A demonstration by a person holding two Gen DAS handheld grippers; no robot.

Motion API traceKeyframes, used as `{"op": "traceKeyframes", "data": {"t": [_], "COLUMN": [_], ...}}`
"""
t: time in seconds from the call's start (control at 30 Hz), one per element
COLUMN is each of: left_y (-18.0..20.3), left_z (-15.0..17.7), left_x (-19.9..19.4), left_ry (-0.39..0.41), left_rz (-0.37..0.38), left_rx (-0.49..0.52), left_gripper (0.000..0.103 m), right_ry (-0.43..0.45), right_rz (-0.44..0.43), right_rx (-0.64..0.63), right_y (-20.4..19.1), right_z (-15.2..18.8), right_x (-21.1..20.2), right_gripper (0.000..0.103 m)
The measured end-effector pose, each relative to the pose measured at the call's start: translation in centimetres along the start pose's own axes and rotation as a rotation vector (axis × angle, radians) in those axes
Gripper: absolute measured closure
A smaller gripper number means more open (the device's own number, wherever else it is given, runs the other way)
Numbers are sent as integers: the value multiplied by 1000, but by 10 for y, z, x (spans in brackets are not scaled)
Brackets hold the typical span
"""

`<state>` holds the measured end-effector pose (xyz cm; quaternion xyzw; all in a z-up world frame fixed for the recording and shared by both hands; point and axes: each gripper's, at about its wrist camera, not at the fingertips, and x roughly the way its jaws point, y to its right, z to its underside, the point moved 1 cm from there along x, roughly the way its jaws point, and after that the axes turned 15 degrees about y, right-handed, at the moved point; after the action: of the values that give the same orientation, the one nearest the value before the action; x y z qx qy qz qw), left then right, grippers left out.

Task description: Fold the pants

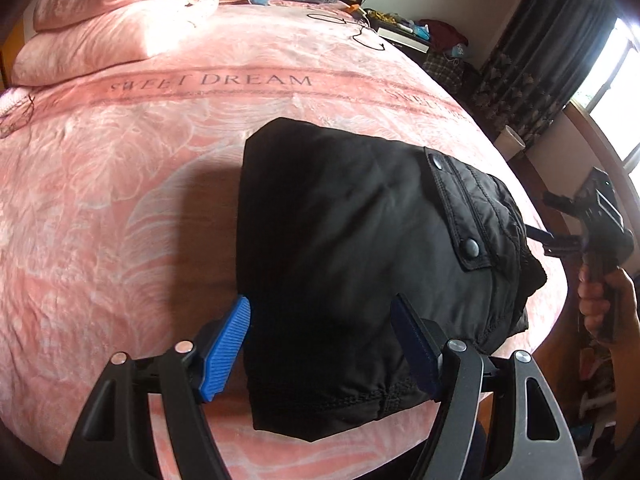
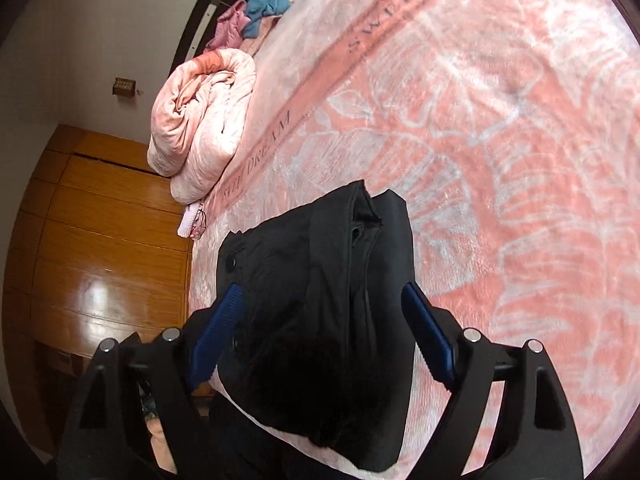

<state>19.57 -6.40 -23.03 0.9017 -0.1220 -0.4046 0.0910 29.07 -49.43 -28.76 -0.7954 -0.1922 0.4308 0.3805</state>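
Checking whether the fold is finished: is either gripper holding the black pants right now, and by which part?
Nothing is held. Both the left gripper and right gripper are open, fingers either side of the folded black pants without pinching them.

The left gripper's blue pads cover part of the folded black pants, whose inner layers stay hidden under the top fold. On the pink blanket, the second "SWEET DREAM" print blurs toward the bed's edge. In the right wrist view, the lower frame edge cuts off the pants' near end.
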Motion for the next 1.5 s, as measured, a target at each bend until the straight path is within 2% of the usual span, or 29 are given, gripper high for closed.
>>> {"op": "traceKeyframes", "data": {"t": [0.1,0.23,0.27,0.3,0.33,0.37,0.4,0.47,0.53,0.63,0.7,0.77,0.87,0.9,0.93,1.0,1.03,1.1,1.17,1.2,1.23,1.27,1.37,1.4,1.43,1.5], "left_y": [-7,-9,-10,-10,-12,-13,-15,-18,-18,-18,-20,-24,-32,-35,-38,-45,-49,-56,-59,-61,-63,-65,-74,-76,-77,-81], "left_z": [4,8,7,7,6,6,6,7,9,13,13,12,7,5,4,1,0,-2,-2,-3,-4,-6,-15,-19,-22,-28], "left_x": [4,9,9,9,9,10,9,11,15,21,20,12,-2,-5,-7,-11,-12,-13,-10,-6,-1,2,15,22,28,40], "left_ry": [-19,-36,-36,-34,-36,-39,-41,-49,-61,-69,-75,-67,-32,-26,-21,-12,-12,-15,-22,-35,-50,-61,-75,-82,-91,-114], "left_rz": [14,18,13,12,12,11,11,5,7,3,3,1,7,9,7,12,20,34,37,39,40,44,85,102,118,165], "left_rx": [-40,-67,-72,-77,-85,-97,-110,-121,-121,-111,-109,-111,-117,-122,-130,-164,-188,-229,-236,-229,-224,-224,-240,-241,-246,-278], "left_gripper": [28,28,28,28,28,27,27,27,26,24,23,24,23,21,21,19,19,13,13,13,13,13,13,13,13,13], "right_ry": [0,-7,-4,-3,-6,-5,-5,25,40,11,17,39,114,131,131,97,75,34,-3,-20,-29,-38,-5,28,58,80], "right_rz": [35,18,2,-8,4,30,34,22,24,92,137,162,241,237,220,225,233,252,298,309,319,310,220,220,219,192], "right_rx": [11,47,60,71,77,68,74,78,90,103,92,77,-17,-43,-67,-133,-154,-176,-170,-150,-136,-118,-72,-81,-83,-32], "right_y": [3,7,8,9,9,10,11,8,11,27,26,13,-23,-36,-50,-75,-82,-85,-70,-59,-50,-46,-51,-52,-52,-41], "right_z": [27,58,62,65,67,68,68,68,70,79,80,77,68,66,64,65,65,66,67,67,66,63,47,38,27,5], "right_x": [-23,-26,-23,-19,-14,-12,-13,-26,-36,-26,-24,-33,-50,-51,-47,-25,-12,16,38,46,48,45,26,23,22,32], "right_gripper": [21,24,29,41,47,66,79,82,82,82,75,71,59,58,58,47,46,47,49,59,64,68,62,51,45,41]}}
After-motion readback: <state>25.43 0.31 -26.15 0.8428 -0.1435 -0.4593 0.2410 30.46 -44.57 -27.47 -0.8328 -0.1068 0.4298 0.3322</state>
